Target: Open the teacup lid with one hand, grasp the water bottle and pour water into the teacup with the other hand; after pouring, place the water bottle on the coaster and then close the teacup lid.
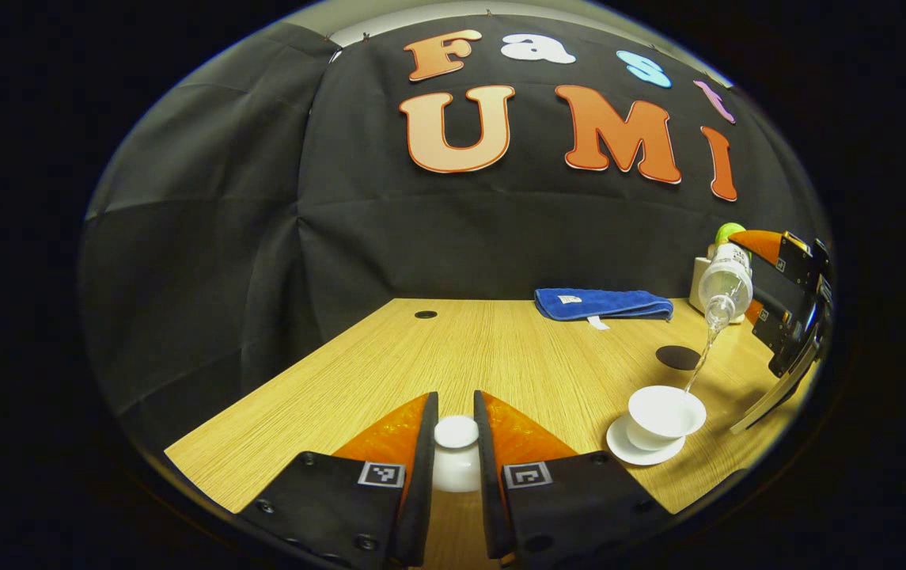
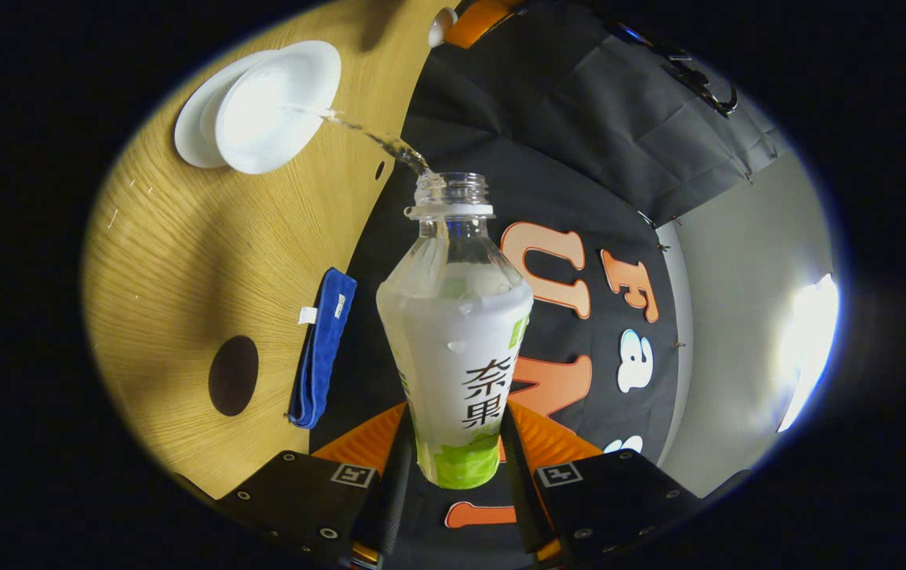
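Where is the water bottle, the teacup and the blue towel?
water bottle (image 2: 453, 348): right gripper view, on its labelled body.
teacup (image 1: 665, 412): left gripper view, on its white bowl.
blue towel (image 1: 603, 303): left gripper view, on the middle of the folded cloth.

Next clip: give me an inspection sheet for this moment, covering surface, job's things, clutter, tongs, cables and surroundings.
Surface: wooden table, with a small dark hole near the far edge.
Job's things: teacup open on its saucer; water bottle uncapped, tilted, a stream of water landing in the cup; teacup lid off the cup; dark round coaster bare.
Clutter: folded blue towel near the wall; a pale box behind the bottle, unclear.
Tongs: left tongs shut on the teacup lid; right tongs shut on the water bottle.
Cables: nothing seen.
Surroundings: black cloth wall; a bright light in the right gripper view.
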